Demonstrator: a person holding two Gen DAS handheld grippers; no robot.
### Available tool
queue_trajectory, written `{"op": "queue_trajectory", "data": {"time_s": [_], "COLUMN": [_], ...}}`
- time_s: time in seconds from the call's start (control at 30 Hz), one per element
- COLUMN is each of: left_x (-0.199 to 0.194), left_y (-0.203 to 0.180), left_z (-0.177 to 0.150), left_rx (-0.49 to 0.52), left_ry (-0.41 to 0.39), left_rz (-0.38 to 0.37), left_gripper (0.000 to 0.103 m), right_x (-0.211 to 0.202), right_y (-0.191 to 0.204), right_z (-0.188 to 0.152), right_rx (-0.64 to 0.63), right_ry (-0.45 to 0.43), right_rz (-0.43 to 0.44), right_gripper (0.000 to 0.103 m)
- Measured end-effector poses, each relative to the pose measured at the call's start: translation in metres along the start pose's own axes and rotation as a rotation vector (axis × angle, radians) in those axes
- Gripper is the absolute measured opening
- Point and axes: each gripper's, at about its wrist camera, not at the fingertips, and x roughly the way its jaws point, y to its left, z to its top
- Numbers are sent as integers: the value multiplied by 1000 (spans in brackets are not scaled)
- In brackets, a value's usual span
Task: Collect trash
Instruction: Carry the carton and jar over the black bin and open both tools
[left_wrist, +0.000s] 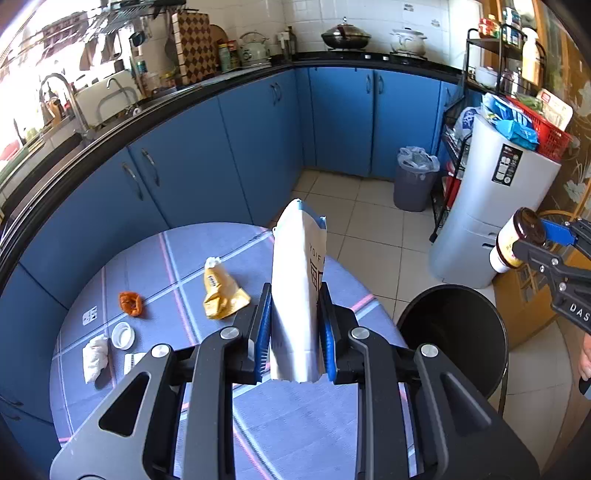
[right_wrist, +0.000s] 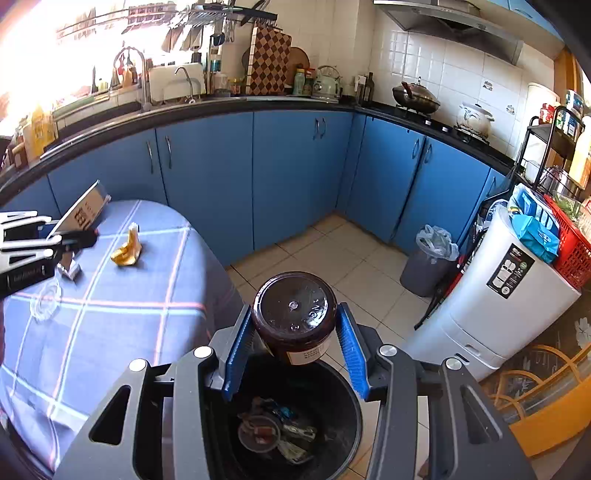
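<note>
Bin: our landmark, on the floor beside the table | right gripper clamps the brown jar directly above the bin mouth, base toward camera | left gripper pinches the white pouch upright over the table, farther from the bin | we judge the jar drops first.

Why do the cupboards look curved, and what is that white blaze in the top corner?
Both wrist views use fisheye lenses, so the straight blue cupboards bow and the corners go dark. Daylight at the window by the sink tap burns the upper left out to white, worse in the right wrist view. The rest stays sharp.
</note>
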Motion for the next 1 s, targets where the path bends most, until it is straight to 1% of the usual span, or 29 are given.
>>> {"op": "queue_trajectory", "data": {"time_s": [0.2, 0.5, 0.77, 1.0], "left_x": [3, 4, 5, 2], "left_y": [-16, -43, -59, -72], "left_z": [1, 1, 1, 1], "left_rx": [24, 78, 112, 141], "left_ry": [9, 14, 17, 12], "left_rz": [-19, -51, -76, -98], "left_gripper": [24, 25, 24, 24], "right_x": [-3, -11, -19, -24], "right_y": [-3, -3, -7, -9], "right_z": [-13, -27, -29, -24], "right_rx": [-46, -105, -107, -92], "right_ry": [28, 52, 44, 24], "right_rz": [-13, 1, -4, 13], "right_gripper": [44, 44, 44, 44]}}
